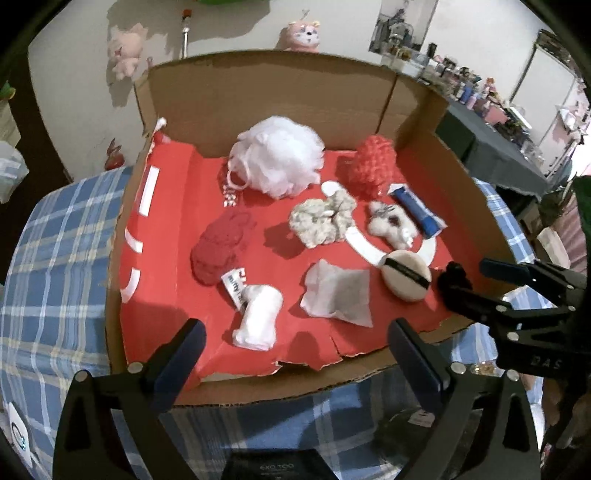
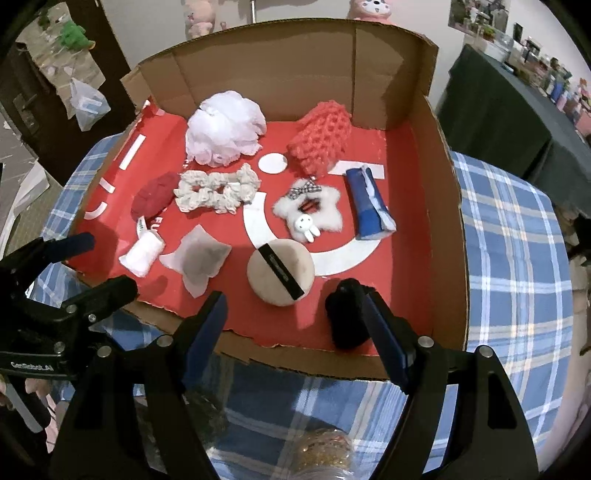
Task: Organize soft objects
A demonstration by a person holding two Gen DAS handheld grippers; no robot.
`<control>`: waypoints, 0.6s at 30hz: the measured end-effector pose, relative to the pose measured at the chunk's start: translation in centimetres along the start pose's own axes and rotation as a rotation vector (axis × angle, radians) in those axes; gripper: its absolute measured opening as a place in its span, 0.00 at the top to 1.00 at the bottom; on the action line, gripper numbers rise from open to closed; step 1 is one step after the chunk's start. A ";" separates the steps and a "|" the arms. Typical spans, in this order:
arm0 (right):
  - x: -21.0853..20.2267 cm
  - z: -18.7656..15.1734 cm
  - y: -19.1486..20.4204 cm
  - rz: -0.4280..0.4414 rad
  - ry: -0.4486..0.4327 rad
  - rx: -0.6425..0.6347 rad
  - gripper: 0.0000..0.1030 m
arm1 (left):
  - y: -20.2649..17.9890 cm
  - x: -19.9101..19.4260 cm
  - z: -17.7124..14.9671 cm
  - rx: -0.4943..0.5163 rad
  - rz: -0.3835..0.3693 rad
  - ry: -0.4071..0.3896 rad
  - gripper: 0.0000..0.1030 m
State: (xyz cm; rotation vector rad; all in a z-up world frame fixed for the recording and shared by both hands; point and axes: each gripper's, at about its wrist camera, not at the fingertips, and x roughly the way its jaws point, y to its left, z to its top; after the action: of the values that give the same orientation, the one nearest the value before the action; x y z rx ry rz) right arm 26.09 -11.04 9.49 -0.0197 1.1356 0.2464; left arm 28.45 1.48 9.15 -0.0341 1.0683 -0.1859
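A shallow cardboard box [image 1: 258, 92] with a red floor holds the soft things: a white mesh pouf [image 1: 277, 158], a red crocheted piece [image 1: 373, 162], cream scrunchies [image 1: 321, 218], a fluffy white star clip [image 1: 391, 221], a round powder puff [image 1: 406, 277], a grey-white sachet [image 1: 340, 295], a rolled white cloth [image 1: 258, 317] and a dark red knit [image 1: 218, 251]. My left gripper [image 1: 295, 332] stands open over the box's near edge, empty. My right gripper [image 2: 291, 299] is open too. A black fuzzy item [image 2: 347, 314] lies on the red floor against its right finger, not squeezed.
A blue tube [image 2: 369, 206] lies near the box's right wall [image 2: 443, 221]. The box sits on a blue plaid cloth [image 2: 517, 258]. Pink plush toys [image 1: 303, 35] hang behind it, and a dark cluttered table [image 1: 498, 147] stands to the right. A jar of gold bits [image 2: 325, 454] is under the right gripper.
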 end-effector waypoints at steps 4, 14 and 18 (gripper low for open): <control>0.5 -0.3 -0.3 -0.015 0.002 0.012 0.27 | 0.0 0.8 -0.2 -0.018 0.012 0.009 0.02; 1.5 -0.6 -0.9 -0.033 0.009 0.029 0.27 | 0.0 1.2 -0.3 -0.022 0.022 0.016 0.02; 1.6 -0.8 -1.1 -0.033 0.009 0.033 0.27 | -0.1 1.5 -0.4 -0.018 0.036 0.016 0.02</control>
State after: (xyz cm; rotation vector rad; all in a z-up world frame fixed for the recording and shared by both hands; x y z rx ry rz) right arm 26.26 -11.88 7.57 -0.0108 1.1477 0.1984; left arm 28.77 1.16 7.69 -0.0298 1.0862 -0.1439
